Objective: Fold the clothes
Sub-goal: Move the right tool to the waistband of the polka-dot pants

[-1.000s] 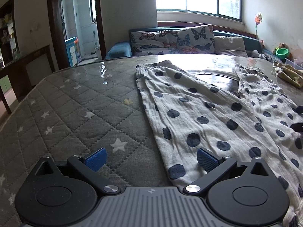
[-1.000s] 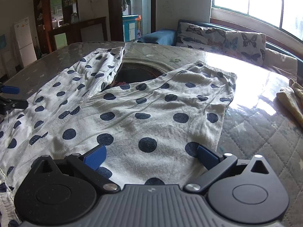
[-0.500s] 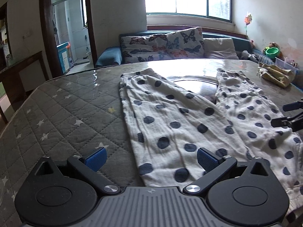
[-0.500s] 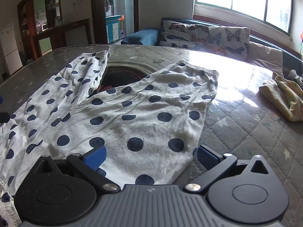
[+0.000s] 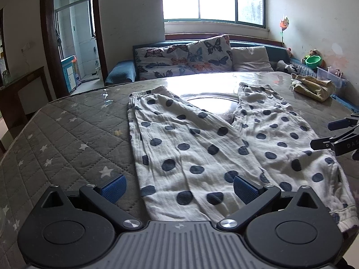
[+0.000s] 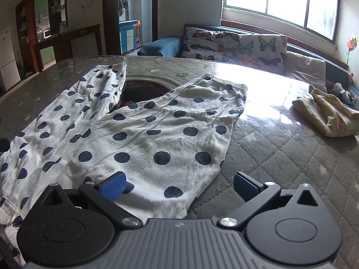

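Both claws gape wide, empty: your left gripper and right gripper flank the waistband corners of white navy-dotted cotton trousers, spread flat, legs apart, on the grey star-quilted table cover, likely for folding.

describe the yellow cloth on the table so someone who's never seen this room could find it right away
Start at the big quilted grey table with white stars, in front of the butterfly-cushion sofa. Spread across it are white polka-dot pants; look past them toward the table's far right edge. There sits the yellow cloth, the only crumpled, plain, undotted item, lying apart from the pants.
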